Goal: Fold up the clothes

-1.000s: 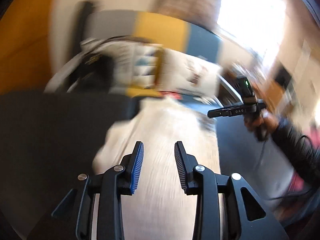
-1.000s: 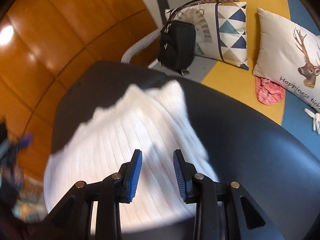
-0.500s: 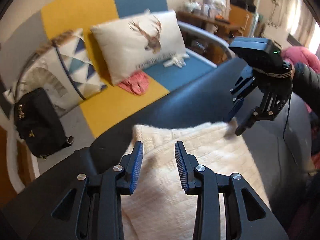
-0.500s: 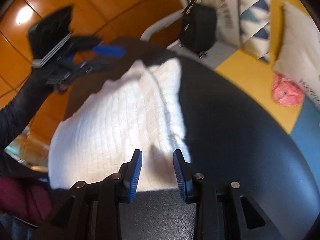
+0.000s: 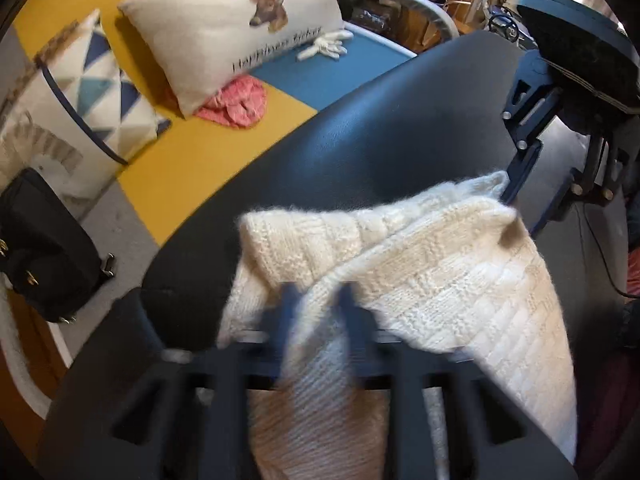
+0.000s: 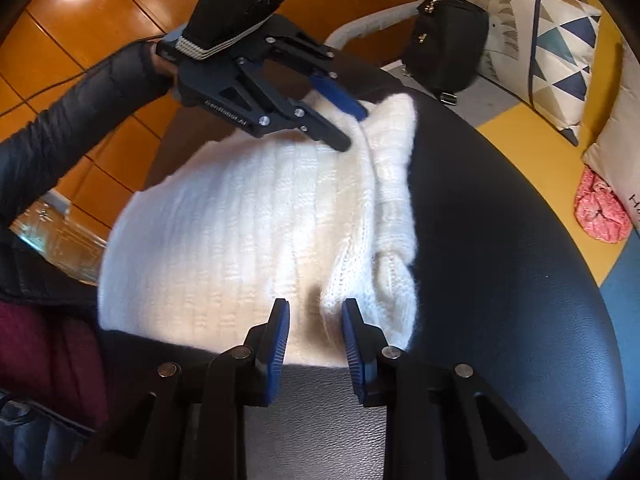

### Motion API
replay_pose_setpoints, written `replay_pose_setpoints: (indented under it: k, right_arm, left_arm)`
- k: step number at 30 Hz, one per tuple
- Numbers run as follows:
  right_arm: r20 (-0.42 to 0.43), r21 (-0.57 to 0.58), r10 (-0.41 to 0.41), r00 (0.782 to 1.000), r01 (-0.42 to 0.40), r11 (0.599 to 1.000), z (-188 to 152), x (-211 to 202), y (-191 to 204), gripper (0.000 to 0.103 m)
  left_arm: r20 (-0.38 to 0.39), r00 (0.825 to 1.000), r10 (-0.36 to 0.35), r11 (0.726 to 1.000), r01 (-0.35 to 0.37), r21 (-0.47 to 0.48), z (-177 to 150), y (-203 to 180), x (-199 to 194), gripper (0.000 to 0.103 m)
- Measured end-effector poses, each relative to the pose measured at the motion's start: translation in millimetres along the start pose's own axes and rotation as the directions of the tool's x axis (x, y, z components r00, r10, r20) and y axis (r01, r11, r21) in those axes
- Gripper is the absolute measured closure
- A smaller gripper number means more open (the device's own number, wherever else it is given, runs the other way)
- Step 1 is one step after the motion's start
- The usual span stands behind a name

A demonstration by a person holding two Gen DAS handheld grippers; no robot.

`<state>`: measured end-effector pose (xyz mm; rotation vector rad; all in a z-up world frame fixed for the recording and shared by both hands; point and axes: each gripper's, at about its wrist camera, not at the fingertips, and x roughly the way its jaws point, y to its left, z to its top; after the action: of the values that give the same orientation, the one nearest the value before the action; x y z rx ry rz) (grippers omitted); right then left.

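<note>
Your left gripper [image 6: 352, 128] sat at the far-left corner of the cream knitted sweater [image 6: 248, 232], its fingers spread with cloth between them; its own camera was too blurred to show whether they pinched the knit. The sweater lay partly folded on the black desk [image 6: 500, 248], one edge doubled over along its right side. Your right gripper [image 6: 314, 320] hovered at the near edge of the sweater, fingers apart and holding nothing. Further right, beyond the desk, a black bag [image 6: 448, 44], a triangle-patterned pillow [image 6: 552, 52] and a pink cloth [image 6: 600, 212] rested on the sofa.
</note>
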<state>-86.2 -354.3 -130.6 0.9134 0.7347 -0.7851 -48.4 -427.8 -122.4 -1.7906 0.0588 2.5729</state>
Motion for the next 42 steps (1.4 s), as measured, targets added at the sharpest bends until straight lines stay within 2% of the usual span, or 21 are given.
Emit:
replay_pose_setpoints:
  k: [3,5,6,10,11,13,15,18,20,22,25,28,31,33,36,40,42]
  right_arm:
    - [0.008,-0.017,-0.031,0.999,0.031,0.999,3,-2,9,0.081]
    - [0.025,-0.025,-0.037,0.999,0.038,0.999,2,-7,14,0.087]
    - [0.032,-0.028,-0.036,0.999,0.037,0.999,0,-9,16,0.088]
    - [0.016,0.004,-0.08,0.997,0.08,0.997,-6,-3,12,0.088]
    - [-0.007,0.017,-0.106,0.994,0.106,0.994,-8,4,8,0.088]
    - [-0.045,0.05,-0.146,0.988,0.149,0.988,-11,17,-1,0.096]
    - [-0.044,0.062,-0.154,0.987,0.157,0.986,-11,14,-1,0.096]
    - [-0.04,0.075,-0.164,0.986,0.167,0.983,-11,9,0,0.096]
    - [-0.037,0.083,-0.171,0.985,0.174,0.981,-11,6,1,0.095]
    - [0.016,0.096,-0.178,0.984,0.176,0.98,-6,-6,6,0.093]
    - [0.094,0.061,-0.21,0.973,0.205,0.977,10,-11,24,0.089]
    - [0.092,0.066,-0.28,0.955,0.275,0.959,24,5,24,0.089]
    - [0.043,0.11,-0.32,0.947,0.313,0.943,29,26,12,0.089]
    - [0.041,0.147,-0.319,0.947,0.31,0.939,29,31,6,0.089]
    - [0.06,0.168,-0.334,0.941,0.32,0.932,31,24,14,0.089]
    - [0.091,0.11,-0.32,0.943,0.31,0.944,30,22,44,0.084]
    - [0.024,0.126,-0.349,0.937,0.344,0.931,30,39,39,0.084]
  left_arm:
    - [0.085,0.995,0.044,0.999,-0.044,0.003,-4,-11,-25,0.099]
    - [0.157,0.986,0.054,0.999,-0.054,-0.006,-7,-18,-44,0.099]
    - [0.166,0.984,0.069,0.998,-0.068,-0.012,-6,-17,-44,0.099]
    - [0.177,0.975,0.137,0.99,-0.133,-0.038,2,-14,-37,0.099]
    - [0.152,0.975,0.162,0.987,-0.157,-0.042,3,-11,-29,0.099]
    - [0.081,0.978,0.193,0.98,-0.188,-0.065,6,0,-6,0.098]
    - [0.061,0.974,0.216,0.973,-0.21,-0.1,6,8,5,0.097]
    - [0.094,0.983,0.16,0.964,-0.135,-0.228,5,25,-8,0.097]
    - [0.141,0.978,0.152,0.947,-0.104,-0.303,2,35,-26,0.091]
    - [0.2,0.97,0.137,0.916,-0.047,-0.399,-8,49,-50,0.081]
    - [0.289,0.956,0.058,0.862,0.098,-0.497,-32,59,-76,0.081]
    - [0.284,0.959,0.011,0.842,0.144,-0.52,-51,53,-76,0.081]
    - [0.193,0.981,0.034,0.841,0.076,-0.535,-62,45,-54,0.081]
    - [0.122,0.991,0.064,0.814,0.019,-0.58,-64,50,-34,0.081]
    - [0.18,0.983,0.047,0.74,0.086,-0.667,-73,67,-30,0.081]
    - [0.226,0.973,0.052,0.685,0.13,-0.717,-87,68,-43,0.081]
    - [0.231,0.971,0.053,0.671,0.137,-0.729,-97,62,-55,0.081]
